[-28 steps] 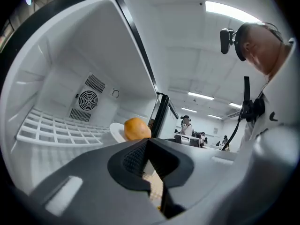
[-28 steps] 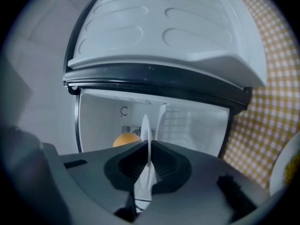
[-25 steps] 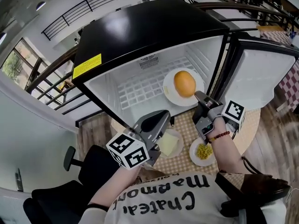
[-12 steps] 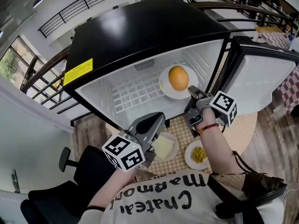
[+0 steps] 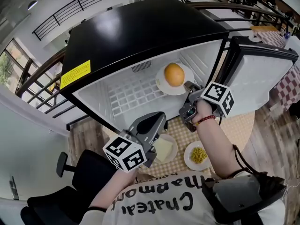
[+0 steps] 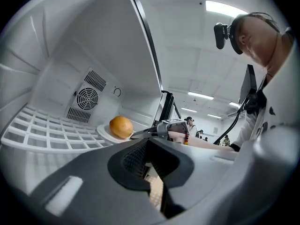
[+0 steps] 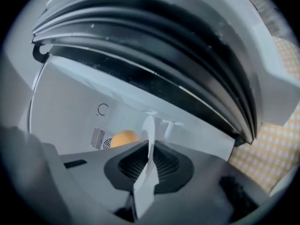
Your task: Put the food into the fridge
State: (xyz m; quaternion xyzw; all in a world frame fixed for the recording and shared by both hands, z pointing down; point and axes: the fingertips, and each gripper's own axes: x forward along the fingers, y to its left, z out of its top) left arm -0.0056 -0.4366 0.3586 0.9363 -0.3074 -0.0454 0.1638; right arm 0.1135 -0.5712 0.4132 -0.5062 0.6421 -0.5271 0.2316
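An orange (image 5: 174,74) lies on a white plate (image 5: 161,85) on the white wire shelf inside the open black fridge (image 5: 140,27). My right gripper (image 5: 189,87) reaches in at the fridge's mouth, shut on the plate's near rim. In the right gripper view the plate's thin edge (image 7: 150,135) stands between the jaws, with the orange (image 7: 123,137) behind. My left gripper (image 5: 151,124) hovers over the table in front of the fridge, shut and holding nothing. The left gripper view shows the orange (image 6: 121,126), its plate (image 6: 104,133) and the right gripper (image 6: 152,131) at the rim.
The fridge door (image 5: 258,78) stands open at the right, close to my right arm. On the checkered table (image 5: 236,125) below sit a plate with a pale slice (image 5: 165,148) and a plate of yellow corn (image 5: 198,154). A black chair (image 5: 61,196) stands at lower left.
My right gripper has pushed the plate with the orange further into the fridge, toward the back wall. The left gripper has stayed where it was.
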